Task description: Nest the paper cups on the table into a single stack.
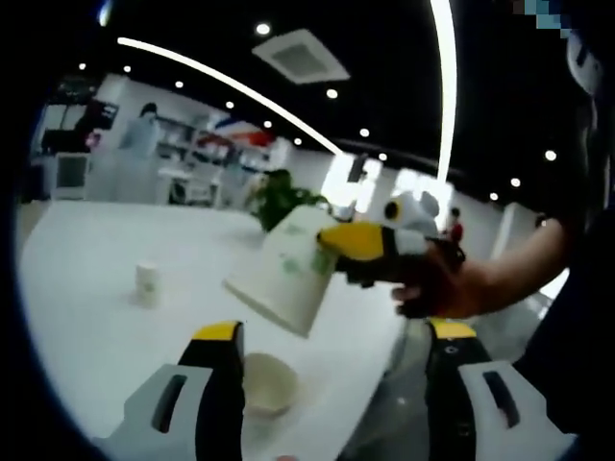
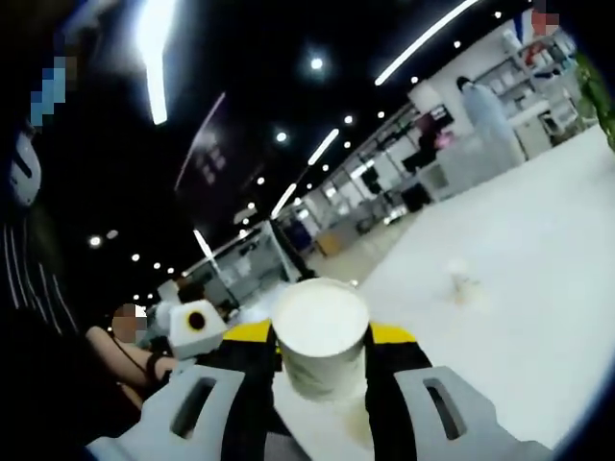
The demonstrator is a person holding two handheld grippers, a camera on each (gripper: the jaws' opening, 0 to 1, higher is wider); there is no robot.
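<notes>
Left gripper view: the left gripper (image 1: 332, 384) rises from the bottom with its yellow-tipped jaws apart and nothing between them.
Bowl-like cup: a white paper cup (image 1: 266, 382) sits mouth up on the white table (image 1: 96, 317), just beside the left gripper's left jaw.
Held cup: a white paper cup with green print (image 1: 285, 271) hangs tilted above the table, clamped at its rim by the right gripper (image 1: 360, 252), which a person's hand (image 1: 437, 288) holds from the right.
Far cup: a small white paper cup (image 1: 146, 284) stands upright on the table, far left, well apart from the others.
Right gripper view: the right gripper (image 2: 322, 360) has its jaws closed on the held cup (image 2: 320, 336), whose white bottom faces the camera.
Table in this view: the white table (image 2: 538, 288) stretches to the right, with the far cup (image 2: 459, 279) small and blurred on it.
Background: a green plant (image 1: 279, 197) stands past the table's far edge; ceiling lights (image 1: 231, 86) streak overhead.
</notes>
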